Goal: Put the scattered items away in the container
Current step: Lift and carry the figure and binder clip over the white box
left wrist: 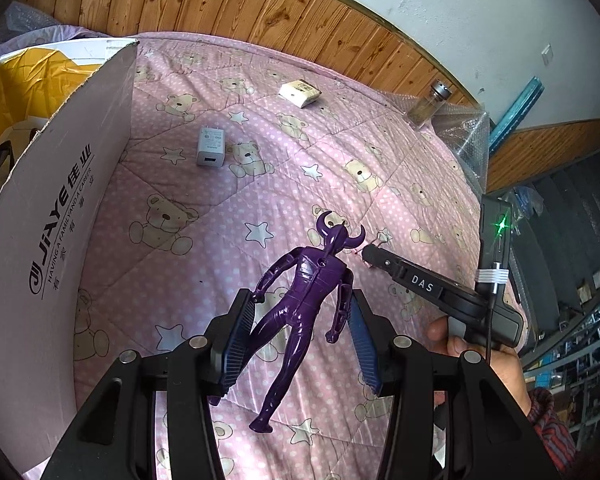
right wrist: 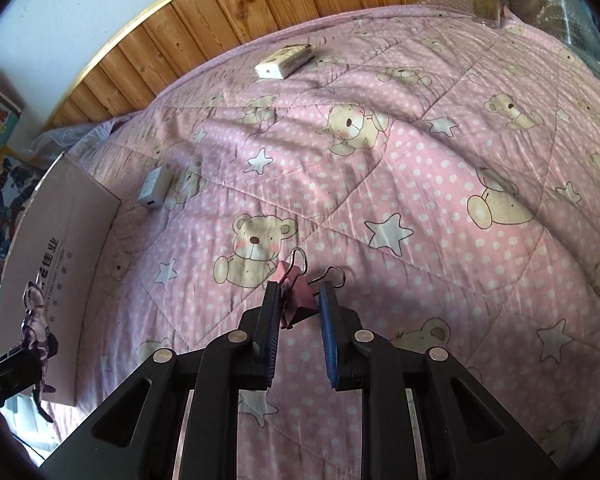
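A purple horned toy figure point(left wrist: 304, 280) lies lengthwise between the blue pads of my left gripper point(left wrist: 300, 300), which is shut on its arms. From the right wrist view the figure point(right wrist: 36, 320) hangs beside the box wall. My right gripper point(right wrist: 299, 286) is down on the pink bear quilt point(right wrist: 420, 160), its pads closed in on a pink binder clip point(right wrist: 296, 300). Seen from the left, the right gripper point(left wrist: 370, 254) touches the quilt just right of the figure's head. The container, a white cardboard box point(left wrist: 60, 220) with a yellow bag inside, stands at the left.
A white charger point(left wrist: 210, 146) and a white packet point(left wrist: 300, 92) lie further back on the quilt. A glass jar with a metal lid point(left wrist: 430, 106) stands by bubble wrap point(left wrist: 464, 136) at the far right edge. A hand point(left wrist: 480, 360) holds the right gripper. Wood panelling backs the bed.
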Motion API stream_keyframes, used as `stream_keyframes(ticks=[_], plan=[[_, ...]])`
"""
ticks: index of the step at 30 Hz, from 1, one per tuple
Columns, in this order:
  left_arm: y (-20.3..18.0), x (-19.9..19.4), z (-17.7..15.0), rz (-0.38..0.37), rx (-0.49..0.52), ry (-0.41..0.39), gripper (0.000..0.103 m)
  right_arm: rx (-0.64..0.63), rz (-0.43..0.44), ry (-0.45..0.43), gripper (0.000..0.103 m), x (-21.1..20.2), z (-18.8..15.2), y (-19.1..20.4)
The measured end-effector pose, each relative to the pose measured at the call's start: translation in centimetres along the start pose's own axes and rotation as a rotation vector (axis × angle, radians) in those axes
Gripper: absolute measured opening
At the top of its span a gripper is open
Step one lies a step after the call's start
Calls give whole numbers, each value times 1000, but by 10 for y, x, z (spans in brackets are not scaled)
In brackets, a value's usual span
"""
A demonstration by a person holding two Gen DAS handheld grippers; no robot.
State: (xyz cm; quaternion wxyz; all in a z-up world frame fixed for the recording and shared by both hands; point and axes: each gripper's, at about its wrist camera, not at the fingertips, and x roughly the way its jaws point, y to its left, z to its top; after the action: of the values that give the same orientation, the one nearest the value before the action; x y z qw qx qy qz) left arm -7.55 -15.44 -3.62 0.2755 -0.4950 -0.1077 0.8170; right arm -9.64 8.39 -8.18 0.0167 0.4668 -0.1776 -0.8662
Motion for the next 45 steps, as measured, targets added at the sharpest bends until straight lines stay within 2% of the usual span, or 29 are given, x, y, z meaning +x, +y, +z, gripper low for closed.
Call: stream_keyframes(ticks=[26, 45], plan=[[-1, -57, -13, -23, 6, -99, 49, -129, 124, -75, 19, -83, -47, 86], [19, -125, -16, -29, -47, -224, 49, -267, 256, -148, 19, -136, -48, 162]])
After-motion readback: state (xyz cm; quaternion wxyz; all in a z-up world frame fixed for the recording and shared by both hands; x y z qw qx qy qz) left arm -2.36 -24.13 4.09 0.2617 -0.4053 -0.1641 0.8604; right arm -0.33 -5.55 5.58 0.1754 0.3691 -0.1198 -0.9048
